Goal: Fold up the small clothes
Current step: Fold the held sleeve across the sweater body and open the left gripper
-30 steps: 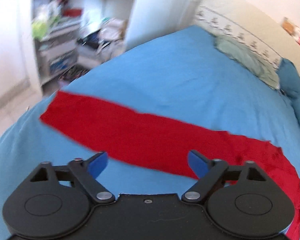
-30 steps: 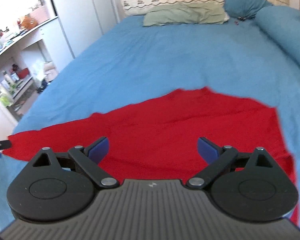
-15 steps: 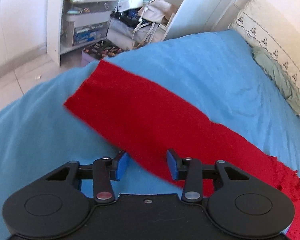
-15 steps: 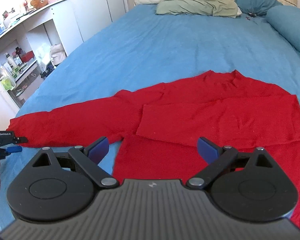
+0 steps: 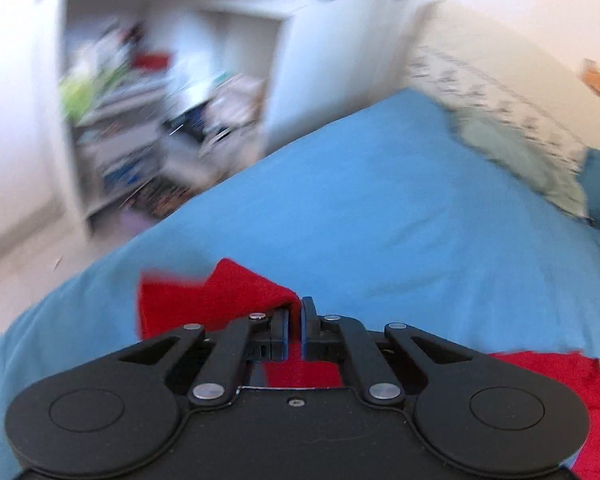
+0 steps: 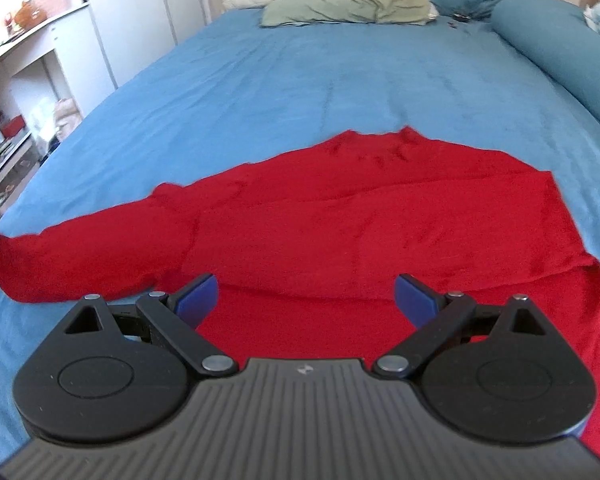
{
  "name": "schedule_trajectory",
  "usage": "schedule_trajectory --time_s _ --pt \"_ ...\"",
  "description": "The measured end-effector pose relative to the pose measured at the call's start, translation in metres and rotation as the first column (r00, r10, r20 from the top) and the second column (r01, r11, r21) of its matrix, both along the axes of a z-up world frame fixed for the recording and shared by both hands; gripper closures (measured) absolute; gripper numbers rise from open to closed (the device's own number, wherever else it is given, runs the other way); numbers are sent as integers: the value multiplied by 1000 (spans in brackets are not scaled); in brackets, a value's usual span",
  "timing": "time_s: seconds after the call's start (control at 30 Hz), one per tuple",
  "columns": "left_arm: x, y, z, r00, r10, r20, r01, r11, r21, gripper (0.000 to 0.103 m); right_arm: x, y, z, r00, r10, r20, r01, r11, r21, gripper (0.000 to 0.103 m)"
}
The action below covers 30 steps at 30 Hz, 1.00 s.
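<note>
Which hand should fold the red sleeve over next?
Probably the left. The left gripper is already shut on the sleeve, while the right gripper hangs open over the shirt's body.

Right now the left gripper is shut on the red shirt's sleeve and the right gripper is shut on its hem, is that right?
Not quite. The right gripper is open, hovering over the red shirt without gripping it, as the right wrist view shows. The left gripper is indeed shut on the sleeve.
</note>
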State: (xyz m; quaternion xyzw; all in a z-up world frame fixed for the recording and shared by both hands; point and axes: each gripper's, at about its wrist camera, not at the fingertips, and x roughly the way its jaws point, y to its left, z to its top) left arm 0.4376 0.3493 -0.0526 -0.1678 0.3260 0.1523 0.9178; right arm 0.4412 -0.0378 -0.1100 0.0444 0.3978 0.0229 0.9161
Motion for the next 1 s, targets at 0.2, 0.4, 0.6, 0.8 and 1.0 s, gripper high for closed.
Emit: schedule_trajectory --time_s 0.2,0.4,0.6,0.8,1.0 --pt "33 -132 58 959 -270 92 264 962 73 98 8 -61 22 999 -21 29 22 999 -23 0" --pt "56 -283 40 860 -506 63 506 862 16 98 12 -133 36 996 -75 45 77 996 -38 0" --pt "69 -384 -51 808 -573 -136 571 819 -56 98 9 -196 17 994 -110 14 111 992 -60 0" --pt "57 -408 -96 795 -565 -222 559 824 -96 75 13 -226 -4 993 -114 -36 112 992 -57 0" --pt "23 -382 -65 800 -563 -208 575 818 1 26 25 -209 10 999 -8 -44 6 998 -55 0"
